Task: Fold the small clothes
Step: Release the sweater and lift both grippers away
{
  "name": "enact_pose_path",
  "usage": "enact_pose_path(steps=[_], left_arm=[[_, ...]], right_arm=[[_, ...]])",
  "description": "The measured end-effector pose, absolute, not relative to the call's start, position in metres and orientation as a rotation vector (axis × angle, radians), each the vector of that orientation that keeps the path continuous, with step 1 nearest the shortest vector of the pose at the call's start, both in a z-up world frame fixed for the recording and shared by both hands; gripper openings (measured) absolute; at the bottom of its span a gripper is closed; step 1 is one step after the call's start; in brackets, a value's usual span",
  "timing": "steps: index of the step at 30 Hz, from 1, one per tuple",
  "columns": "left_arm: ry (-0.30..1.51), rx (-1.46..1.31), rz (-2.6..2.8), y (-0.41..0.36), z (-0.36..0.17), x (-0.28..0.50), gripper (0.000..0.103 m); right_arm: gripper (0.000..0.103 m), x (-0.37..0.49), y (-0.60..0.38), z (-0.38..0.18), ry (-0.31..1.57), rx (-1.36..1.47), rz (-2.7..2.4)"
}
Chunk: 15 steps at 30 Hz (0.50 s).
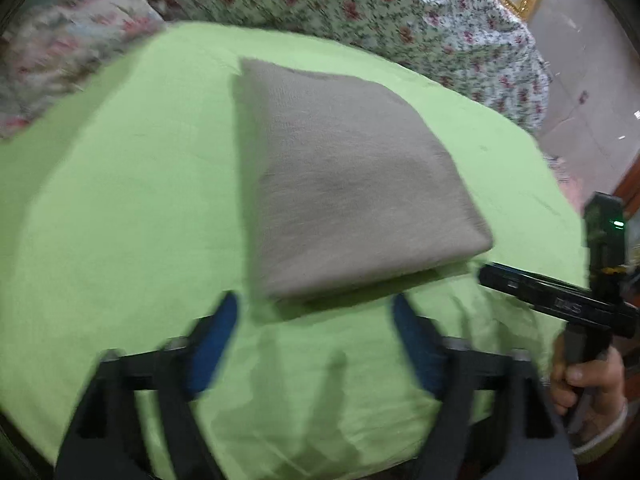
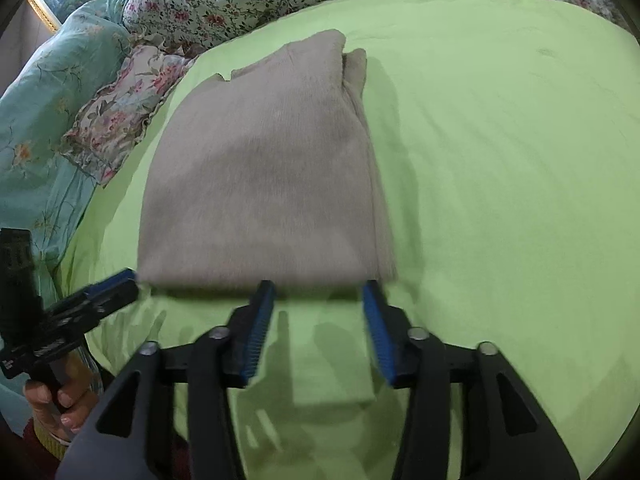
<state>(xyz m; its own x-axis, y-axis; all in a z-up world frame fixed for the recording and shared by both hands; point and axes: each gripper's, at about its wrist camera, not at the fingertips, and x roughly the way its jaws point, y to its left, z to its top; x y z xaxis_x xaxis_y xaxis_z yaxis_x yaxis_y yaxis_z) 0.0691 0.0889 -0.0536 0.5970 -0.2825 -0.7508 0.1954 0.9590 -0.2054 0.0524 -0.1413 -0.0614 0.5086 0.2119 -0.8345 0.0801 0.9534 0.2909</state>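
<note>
Taupe knitted garment (image 2: pixel 264 168), folded into a compact rectangle, lies flat on the lime-green sheet (image 2: pixel 500 160) of the bed, its near edge just ahead of both tools. Right hand-held gripper (image 2: pixel 318 292) has its blue pads spread, nothing between them, tips just short of that near edge. Left hand-held gripper (image 1: pixel 314 308) is likewise spread and empty, close to the near left corner. Judgement: with layers stacked and both tools clear of the cloth, the folding appears essentially complete. Floral pillow (image 2: pixel 120 116) sits beside the sheet.
</note>
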Motion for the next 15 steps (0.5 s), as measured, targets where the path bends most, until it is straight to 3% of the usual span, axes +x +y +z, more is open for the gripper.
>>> enact_pose_path(steps=[4,11,15], left_arm=[[0.868,-0.011,-0.186,0.091,-0.055,0.044,0.098],[0.875,0.073,-0.171,0.090,-0.067,0.010,0.100],[0.875,0.092,-0.158,0.092,-0.064,0.005,0.102]], right_arm=[[0.063,0.026,-0.137,-0.056,1.013,0.291,0.074],[0.083,-0.008,-0.129,-0.047,0.958,0.230,0.063],[0.086,-0.016,-0.127,-0.048,0.961,0.221,0.069]])
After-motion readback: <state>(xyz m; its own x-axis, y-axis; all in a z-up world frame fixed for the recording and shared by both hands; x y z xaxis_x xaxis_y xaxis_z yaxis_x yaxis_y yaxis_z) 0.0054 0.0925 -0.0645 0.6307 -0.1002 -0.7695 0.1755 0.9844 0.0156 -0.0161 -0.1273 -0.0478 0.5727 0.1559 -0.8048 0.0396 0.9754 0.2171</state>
